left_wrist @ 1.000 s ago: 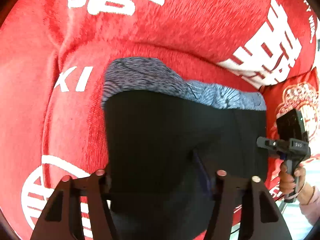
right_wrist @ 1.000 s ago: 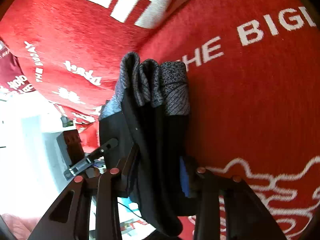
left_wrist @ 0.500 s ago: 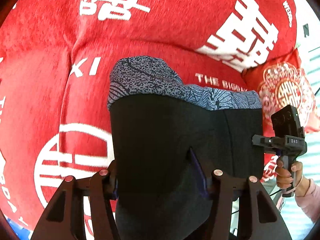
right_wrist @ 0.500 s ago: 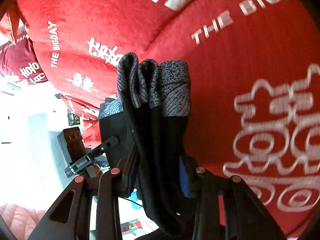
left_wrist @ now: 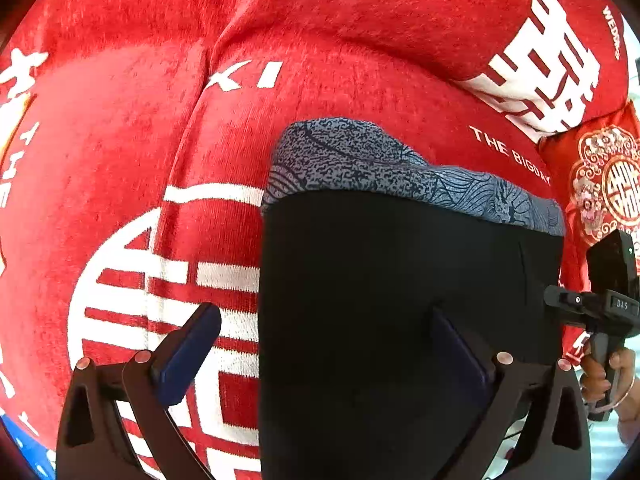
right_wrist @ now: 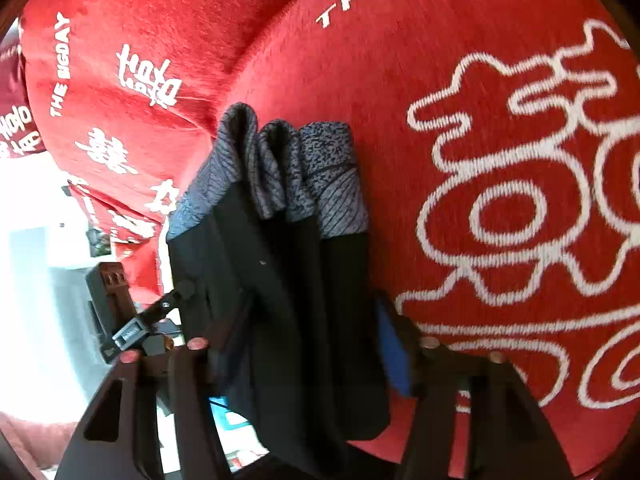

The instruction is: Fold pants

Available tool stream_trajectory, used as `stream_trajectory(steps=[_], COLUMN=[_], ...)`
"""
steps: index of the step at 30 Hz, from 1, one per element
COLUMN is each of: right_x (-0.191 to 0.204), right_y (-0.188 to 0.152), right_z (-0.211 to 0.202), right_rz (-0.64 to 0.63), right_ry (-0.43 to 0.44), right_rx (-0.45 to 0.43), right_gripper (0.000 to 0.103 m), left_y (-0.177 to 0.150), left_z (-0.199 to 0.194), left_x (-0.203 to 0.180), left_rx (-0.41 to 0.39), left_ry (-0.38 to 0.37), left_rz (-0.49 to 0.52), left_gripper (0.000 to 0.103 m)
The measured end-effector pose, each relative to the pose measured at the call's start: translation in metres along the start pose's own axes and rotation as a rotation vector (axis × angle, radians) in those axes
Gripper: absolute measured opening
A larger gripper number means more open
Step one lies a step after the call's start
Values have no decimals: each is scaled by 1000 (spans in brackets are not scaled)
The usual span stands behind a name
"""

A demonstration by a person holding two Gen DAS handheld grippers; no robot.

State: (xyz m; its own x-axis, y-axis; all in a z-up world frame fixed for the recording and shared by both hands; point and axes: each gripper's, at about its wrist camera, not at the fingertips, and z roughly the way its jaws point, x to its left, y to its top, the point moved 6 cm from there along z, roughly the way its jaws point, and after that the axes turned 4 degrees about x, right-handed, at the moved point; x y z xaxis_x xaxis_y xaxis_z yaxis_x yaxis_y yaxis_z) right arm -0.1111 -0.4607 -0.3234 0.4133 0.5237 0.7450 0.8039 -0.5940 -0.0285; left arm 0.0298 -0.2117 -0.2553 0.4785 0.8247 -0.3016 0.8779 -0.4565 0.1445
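Pants, black with a grey patterned waistband, lie folded into a compact bundle on a red sofa cover printed with white characters, near the seat's front edge. The stacked waistband layers in the right wrist view suggest several folds are done, and the bundle appears set down for release.

Left gripper: jaws opening and spread wide; the left finger stands clear on the red cover, well apart from the fabric, while the right finger is against or under the black cloth. No clamp is evident.

Right gripper: jaws opening; the bundle's near end sits between them, the blue pad just beside the fabric. Whether it presses cannot be told with certainty; it appears released.

Clearances: open seat to the left and far side of the bundle. In the right wrist view the near end appears to overhang the seat edge, a slip risk. A red cushion stands far right.
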Motion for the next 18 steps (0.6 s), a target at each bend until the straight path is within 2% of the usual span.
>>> stream_trajectory(steps=[3,5,9,12,18], right_x=[8,14,16,19,31], right_y=[0,-4,-16,-29,-59], right_z=[-3,-10,-25,-35,-46], right_rz=[1,-8,9,33,52], right_ry=[-85,-182,-318,-385,-509], right_rx=[-20,-40,-80,-108,-131], right_gripper=[72,74,75,83,89], left_y=[0,-2,-10,-19,-41], left_z=[-4,-12,-31,-46,-58], left_x=[-2,-4,-13,-21,-41], left_rx=[14,13,5,-14,10], left_ry=[27,82,159,201,256], left_rz=[-12,5,43,66,97], left_gripper=[103,103,103,103,103])
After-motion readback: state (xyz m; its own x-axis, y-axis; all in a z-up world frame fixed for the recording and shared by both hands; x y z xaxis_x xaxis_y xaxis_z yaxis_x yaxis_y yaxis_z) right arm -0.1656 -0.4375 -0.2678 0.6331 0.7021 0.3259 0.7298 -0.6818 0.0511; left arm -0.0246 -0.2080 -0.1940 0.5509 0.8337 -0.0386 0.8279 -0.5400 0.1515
